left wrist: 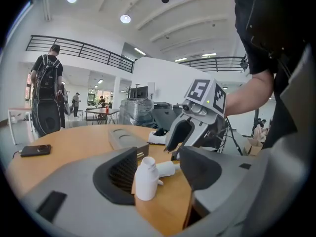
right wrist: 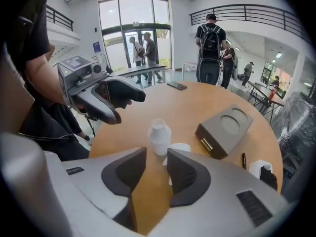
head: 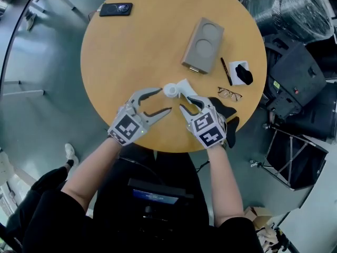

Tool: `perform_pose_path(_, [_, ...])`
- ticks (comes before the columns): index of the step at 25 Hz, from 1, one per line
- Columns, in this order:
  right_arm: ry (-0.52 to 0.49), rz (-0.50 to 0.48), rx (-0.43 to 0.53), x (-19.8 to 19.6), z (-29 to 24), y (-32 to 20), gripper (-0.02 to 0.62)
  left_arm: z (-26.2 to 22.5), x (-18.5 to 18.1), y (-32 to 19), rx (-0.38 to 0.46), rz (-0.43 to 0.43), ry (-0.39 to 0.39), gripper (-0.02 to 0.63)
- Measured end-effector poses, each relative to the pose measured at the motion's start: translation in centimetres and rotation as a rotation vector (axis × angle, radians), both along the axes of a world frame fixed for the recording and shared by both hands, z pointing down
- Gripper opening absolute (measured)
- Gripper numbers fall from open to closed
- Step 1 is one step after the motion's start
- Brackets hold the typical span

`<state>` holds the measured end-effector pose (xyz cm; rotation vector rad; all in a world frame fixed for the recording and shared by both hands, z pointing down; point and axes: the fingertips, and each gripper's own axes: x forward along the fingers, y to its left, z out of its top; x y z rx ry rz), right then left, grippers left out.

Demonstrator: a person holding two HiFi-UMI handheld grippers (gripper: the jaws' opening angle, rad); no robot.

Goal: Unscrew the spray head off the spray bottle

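Nothing gripped; both pieces sit just ahead.
Over the round bench (head: 105,62), the left tool (head: 160,100) stands wide open and the right tool (head: 185,103) narrower, both empty. The spray bottle (head: 170,90) stands upright between their tips, nearer the left. Its spray head (head: 185,86) lies sideways just beside it, on the right tool's side.

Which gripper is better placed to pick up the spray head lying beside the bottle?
Right. The spray head lies on the bottle's right, just ahead of the open right gripper; the left gripper faces the bottle instead.
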<state>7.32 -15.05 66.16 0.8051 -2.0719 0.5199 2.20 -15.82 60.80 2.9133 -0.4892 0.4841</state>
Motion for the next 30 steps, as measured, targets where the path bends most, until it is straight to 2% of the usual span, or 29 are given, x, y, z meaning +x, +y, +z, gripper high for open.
perform_pose_path(2, [-0.024,0.000,0.002,-0.6,-1.7,1.0,0.067,-2.1,-0.6,0.6,-0.015,0.007,0.027,0.258])
perform_pose_path(3, [-0.034,-0.002,0.001,-0.9,-2.4,1.4,0.017,-3.1,-0.9,0.9,-0.015,0.012,0.040,0.212])
perform_pose_path(4, [-0.045,-0.007,-0.003,-1.2,-3.2,1.8,0.015,-4.2,-1.2,1.1,-0.008,0.017,0.046,0.174])
perform_pose_path(6, [-0.073,-0.017,-0.016,-1.8,-4.5,2.5,0.015,-6.1,-1.7,1.6,0.012,0.028,0.047,0.137])
perform_pose_path(7, [-0.096,-0.021,-0.016,-2.2,-5.4,2.9,0.015,-7.1,-1.9,1.9,0.019,0.033,0.052,0.079])
perform_pose_path(9, [-0.192,-0.019,0.007,-3.3,-8.0,3.2,0.015,-9.0,-2.5,2.5,0.027,0.043,0.070,0.015])
perform_pose_path(13, [-0.509,0.039,0.116,-5.0,-16.3,3.1,0.015,-12.7,-3.6,3.4,-0.008,0.058,0.092,0.015])
perform_pose_path(16, [-0.629,0.053,0.219,-5.5,-21.3,3.3,0.015,-15.6,-4.5,3.7,-0.025,0.057,0.122,0.015])
perform_pose_path(21, [-0.692,0.046,0.323,-6.9,-26.3,4.2,0.015,-19.8,-5.6,4.7,-0.025,0.063,0.156,0.015])
perform_pose_path(25, [-0.719,0.046,0.350,-8.1,-27.7,5.5,0.014,-20.3,-6.1,6.0,-0.029,0.096,0.147,0.015])
perform_pose_path(30, [-0.733,0.077,0.388,-8.6,-28.7,6.6,0.014,-20.7,-6.9,6.5,-0.036,0.104,0.174,0.015])
